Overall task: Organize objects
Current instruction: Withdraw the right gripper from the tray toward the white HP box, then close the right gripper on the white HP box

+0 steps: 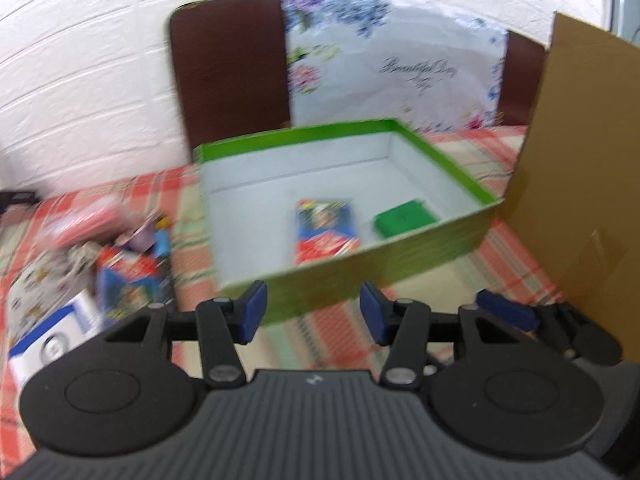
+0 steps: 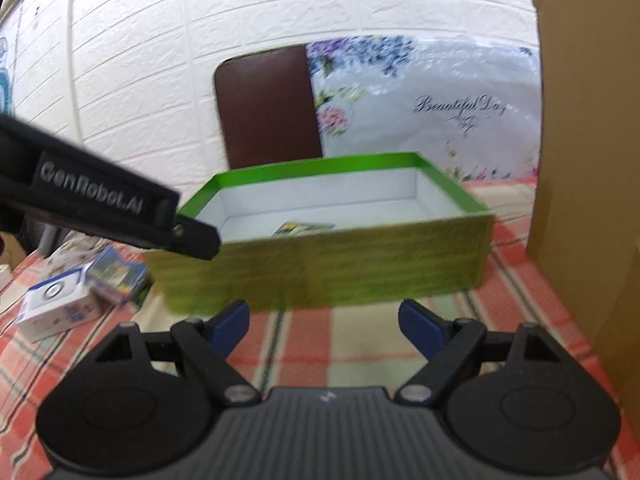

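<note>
Checked tablecloth (image 1: 432,300) in red, cream and pale green covers the table; white embossed brick-pattern wall (image 1: 92,64) behind it. Dark brown padded chair back (image 1: 232,76) stands at the far edge, half draped with a white floral plastic sheet (image 1: 400,64) with script lettering. Tall brown cardboard panel (image 1: 580,160) stands upright at the right.

Open green cardboard box with white inside (image 1: 460,172) sits mid-table, far of both grippers. Inside, toward its near wall: a blue-and-red printed packet (image 1: 324,228) and, right of it and apart, a small green flat item (image 1: 404,222).

Loose pile on the table left of the box: a white carton with blue trim and round logo (image 2: 56,304), a blue printed small box (image 2: 116,274) touching it, more packets (image 1: 68,224) too blurred to tell.

Left gripper (image 1: 312,312) hovers near the box's near wall, jaws partly apart, nothing between them. Right gripper (image 2: 324,324) over the cloth just near of the box, jaws wide apart, empty; both views motion-blurred.
</note>
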Action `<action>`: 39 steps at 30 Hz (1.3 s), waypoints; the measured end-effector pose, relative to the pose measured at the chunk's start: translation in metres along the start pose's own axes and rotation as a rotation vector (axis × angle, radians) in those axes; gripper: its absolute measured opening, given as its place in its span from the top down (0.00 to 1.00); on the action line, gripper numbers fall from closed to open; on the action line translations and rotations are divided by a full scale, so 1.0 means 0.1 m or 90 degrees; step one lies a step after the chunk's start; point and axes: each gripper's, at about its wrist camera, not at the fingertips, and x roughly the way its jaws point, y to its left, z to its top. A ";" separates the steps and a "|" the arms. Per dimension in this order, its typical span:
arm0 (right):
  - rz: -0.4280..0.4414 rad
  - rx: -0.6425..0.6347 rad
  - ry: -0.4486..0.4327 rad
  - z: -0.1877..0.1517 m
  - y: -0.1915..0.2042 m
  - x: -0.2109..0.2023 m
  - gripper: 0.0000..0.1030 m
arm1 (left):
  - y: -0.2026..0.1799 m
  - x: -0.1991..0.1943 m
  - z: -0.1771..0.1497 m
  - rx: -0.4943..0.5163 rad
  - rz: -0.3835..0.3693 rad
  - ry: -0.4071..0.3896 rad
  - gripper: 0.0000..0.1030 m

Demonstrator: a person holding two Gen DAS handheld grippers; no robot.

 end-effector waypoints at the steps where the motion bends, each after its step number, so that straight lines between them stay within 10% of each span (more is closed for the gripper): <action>1: 0.005 -0.003 0.005 -0.01 0.04 0.00 0.17 | 0.06 -0.02 -0.04 -0.004 0.008 0.004 0.48; 26: 0.194 -0.207 0.118 -0.33 1.59 0.29 0.21 | 1.87 -0.47 -1.12 -0.208 0.105 0.044 0.47; 39: 0.277 -0.240 0.141 0.05 2.17 1.16 0.15 | 2.61 -0.10 -0.85 -0.363 0.010 0.027 0.41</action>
